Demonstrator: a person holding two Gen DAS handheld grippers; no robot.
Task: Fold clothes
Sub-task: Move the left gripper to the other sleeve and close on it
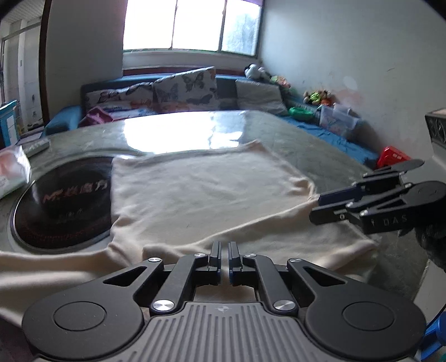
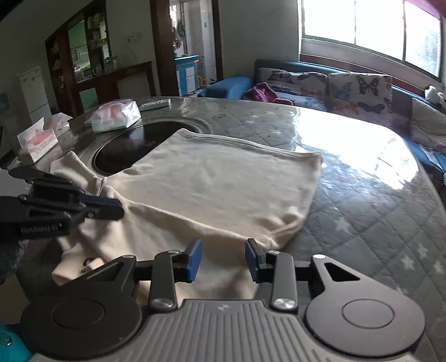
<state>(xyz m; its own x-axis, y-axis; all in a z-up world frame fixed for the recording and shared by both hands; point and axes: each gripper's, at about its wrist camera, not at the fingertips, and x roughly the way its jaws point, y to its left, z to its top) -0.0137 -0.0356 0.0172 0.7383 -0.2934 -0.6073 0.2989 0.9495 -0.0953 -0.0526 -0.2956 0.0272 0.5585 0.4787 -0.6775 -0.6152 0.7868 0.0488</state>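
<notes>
Cream shirt [image 2: 211,178] spread flat on the bench [image 2: 362,200] for folding; left hand-held gripper [image 1: 223,246] pinched closed, right hand-held gripper [image 2: 223,250] partly open over the hem.

A lived-in home, a sitting room; a blue sofa [image 2: 320,72] with butterfly cushions [image 2: 359,89] runs under the far window [image 1: 192,25]; soft toys [image 1: 317,97] sit at its right end; tissue packs [image 2: 115,115] lie on the quilt-covered table [image 2: 362,211]; a fridge [image 2: 34,92] stands far left.

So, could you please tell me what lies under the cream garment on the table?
The cream knit garment covers part of the round black inset cooktop and the grey quilted table cover; whatever else lies beneath is hidden.
</notes>
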